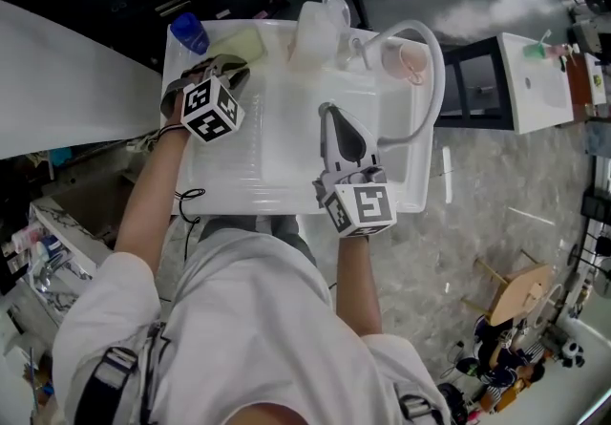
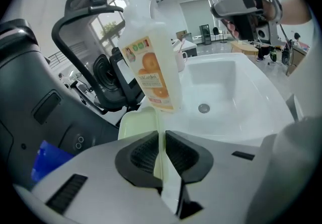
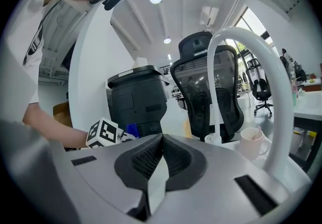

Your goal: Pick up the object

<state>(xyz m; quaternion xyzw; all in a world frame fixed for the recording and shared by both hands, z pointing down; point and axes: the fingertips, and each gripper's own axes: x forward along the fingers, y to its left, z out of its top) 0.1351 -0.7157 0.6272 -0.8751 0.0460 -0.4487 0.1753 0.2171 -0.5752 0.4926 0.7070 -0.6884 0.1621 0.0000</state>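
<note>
A pale green dish (image 2: 137,120) lies on the back left corner of the white sink (image 1: 286,192), beside a clear soap bottle with an orange label (image 2: 152,73). My left gripper (image 2: 161,136) is shut on the dish's thin rim, which stands upright between the ribbed pads. In the head view that gripper (image 1: 227,68) reaches over the dish (image 1: 246,41). My right gripper (image 1: 327,112) hovers over the middle of the basin. Its pads (image 3: 162,140) meet at the tip with nothing between them.
A white arched faucet (image 1: 427,49) rises at the sink's right side, with a pinkish mug (image 1: 405,61) beside its base. A blue-capped item (image 1: 189,33) sits at the sink's far left corner. The drain (image 2: 203,108) lies in the basin. A black office chair (image 3: 204,87) stands behind.
</note>
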